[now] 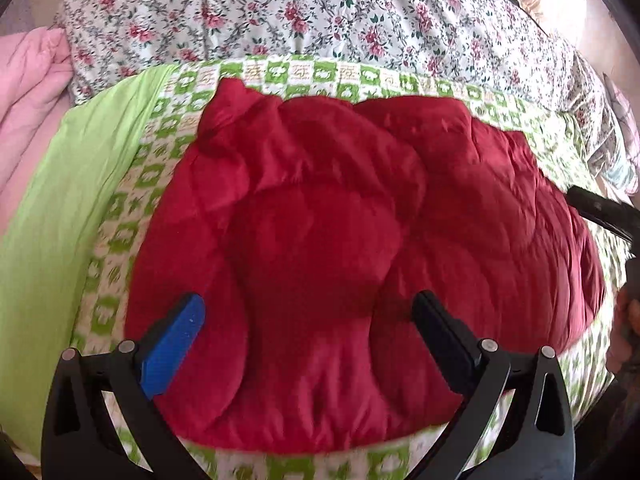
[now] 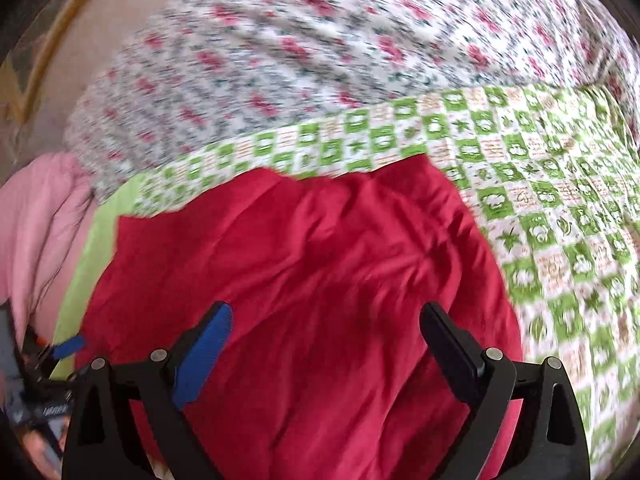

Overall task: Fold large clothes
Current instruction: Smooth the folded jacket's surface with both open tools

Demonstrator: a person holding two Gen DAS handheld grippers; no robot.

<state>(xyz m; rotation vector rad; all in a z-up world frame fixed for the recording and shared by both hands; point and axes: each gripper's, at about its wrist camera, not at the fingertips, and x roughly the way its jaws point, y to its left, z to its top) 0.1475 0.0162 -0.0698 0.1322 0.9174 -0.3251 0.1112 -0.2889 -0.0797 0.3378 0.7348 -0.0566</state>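
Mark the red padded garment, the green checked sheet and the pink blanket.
red padded garment [image 1: 340, 248], left wrist view, on its quilted middle.
green checked sheet [image 2: 560, 208], right wrist view, on a bare patch right of the garment.
pink blanket [image 1: 28, 92], left wrist view, on its folds.

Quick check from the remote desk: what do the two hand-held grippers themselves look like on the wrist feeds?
Left hand-held gripper and right hand-held gripper look alike: black curved linkage arms with silver pivot pins, one finger faced with a blue pad, the other all black. No cables or markings visible.

Obstacle, frame middle: puffy red jacket [image 1: 340, 240].
Free room: green checked sheet [image 2: 560, 208], right of frame.
Blocked, left edge: pink bedding [image 1: 28, 92].
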